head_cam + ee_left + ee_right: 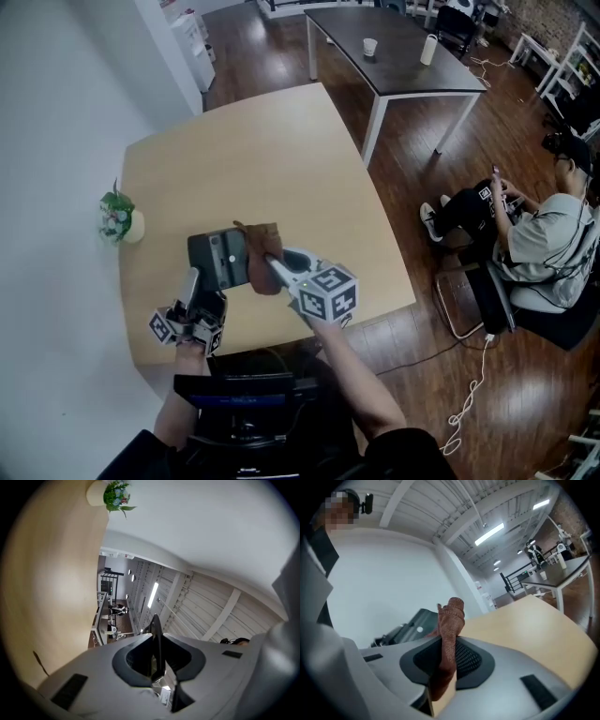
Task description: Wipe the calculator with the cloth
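1. Dark grey flat rectangular calculator point(217, 260) pinched near its lower left corner by the left gripper point(194, 284); in the left gripper view, seen edge-on as a thin dark slab with the fingers point(133, 660) closed tight on both its faces; broad face turned up toward the head view; cannot tell whether its far edge rests on the pale wooden counter point(281, 150).
2. Rust-brown knitted cloth point(262, 246) bunched against the calculator's right edge and touching it; clamped between the closed fingers of the right gripper point(277, 268), with a fold standing out past the tips and a tail hanging below them.
3. Judged of the calculator: rigid, light, smooth-cased and probably a little slippery; likely to pivot in a corner pinch once rubbed; keys and display the delicate parts.
4. Best hold on the calculator: bare casing at an edge or corner, clear of the keys, and deep enough between the fingers to resist twisting; present grip looks narrow for that.
5. Judged of the cloth: soft, limp, nearly weightless; no grip point of its own, so better taken by the bunched middle, as now, leaving a pad of fabric proud of the tips for wiping.
6. Small green plant in a white pot point(119, 217) well apart from the calculator, off its far left side; no obstacle to the wipe.
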